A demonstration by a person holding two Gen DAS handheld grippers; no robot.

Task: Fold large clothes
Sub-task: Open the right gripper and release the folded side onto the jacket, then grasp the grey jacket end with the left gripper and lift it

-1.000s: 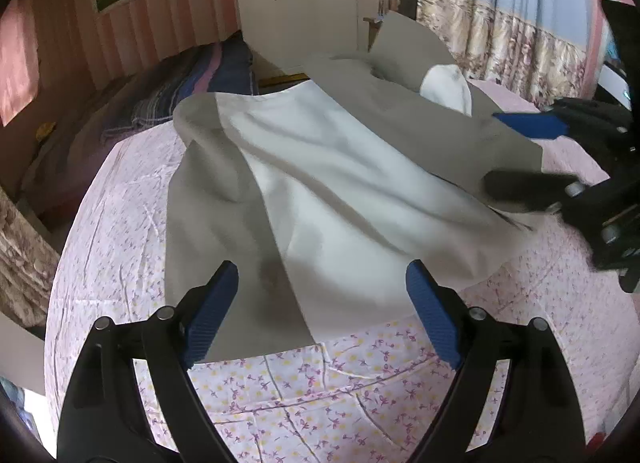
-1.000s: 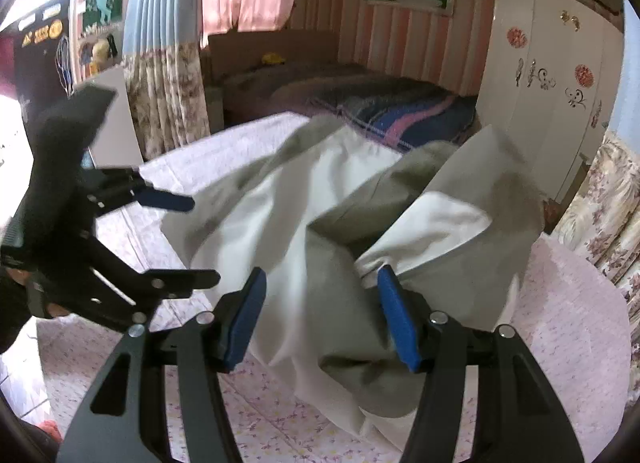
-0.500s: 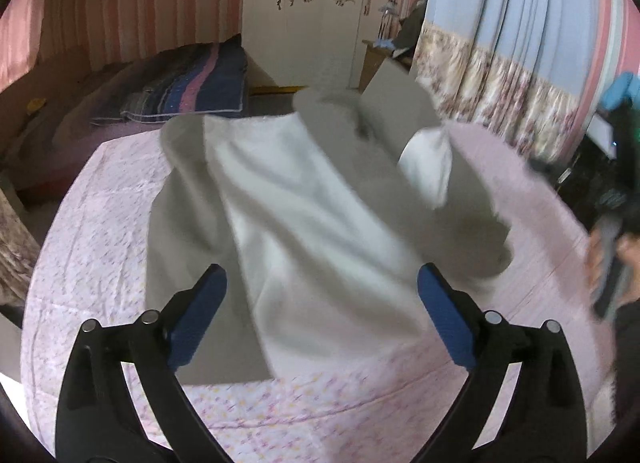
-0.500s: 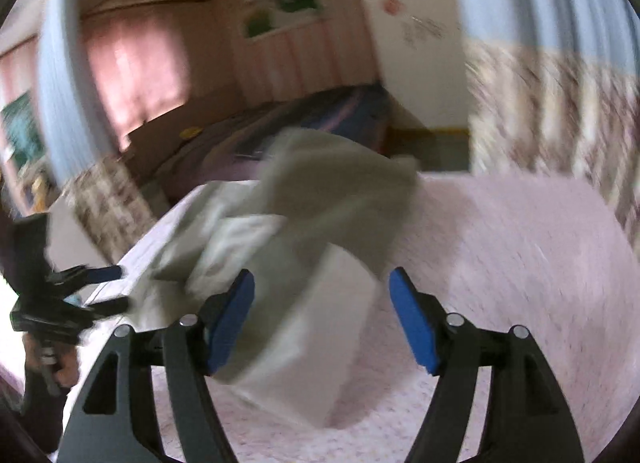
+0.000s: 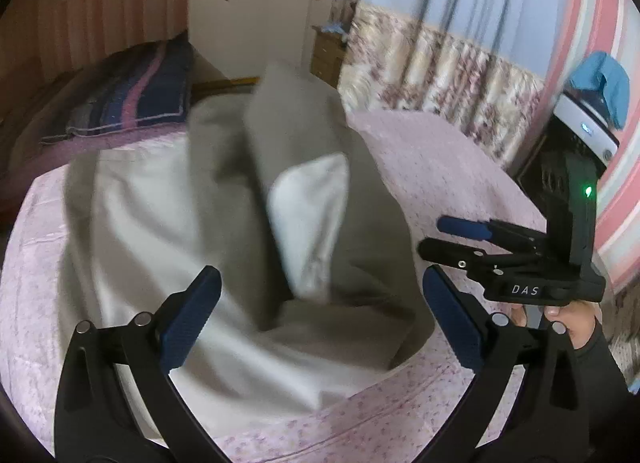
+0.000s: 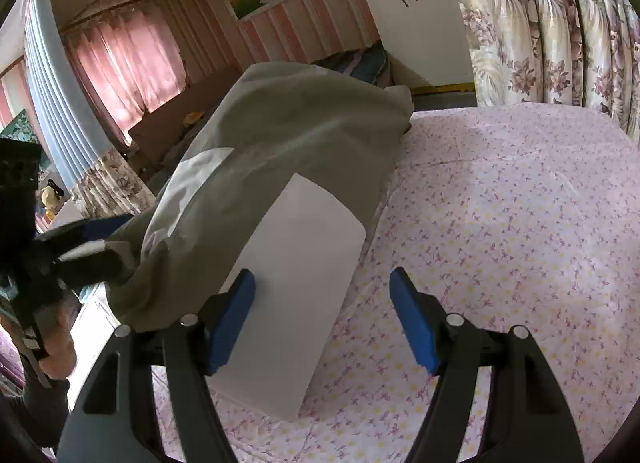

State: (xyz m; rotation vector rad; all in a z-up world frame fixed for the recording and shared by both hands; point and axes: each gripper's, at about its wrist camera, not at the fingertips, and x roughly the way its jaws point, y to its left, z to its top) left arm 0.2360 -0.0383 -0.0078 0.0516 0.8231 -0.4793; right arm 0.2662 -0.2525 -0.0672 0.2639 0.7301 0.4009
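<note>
A large grey-and-white garment (image 5: pixel 224 223) lies rumpled on the pink floral bed sheet (image 5: pixel 420 159). In the left wrist view my left gripper (image 5: pixel 320 323) is open and empty just above the garment's near edge. My right gripper (image 5: pixel 432 239) shows at the right of that view, held by a hand beside the garment's right edge. In the right wrist view my right gripper (image 6: pixel 324 323) is open and empty, over the white end of the garment (image 6: pixel 296 263) and the sheet (image 6: pixel 500 203). The left gripper (image 6: pixel 80 247) shows at the far left, at the garment's grey edge.
A second bed with a striped blanket (image 5: pixel 132 99) stands behind. A white wardrobe (image 5: pixel 256 11) and floral curtains (image 5: pixel 440 71) line the far wall. A dark stand with a white device (image 5: pixel 584 131) is at the right.
Both grippers have swung round to the right. The right gripper has let go of the garment and moved to its right side. The garment is now bunched up more.
</note>
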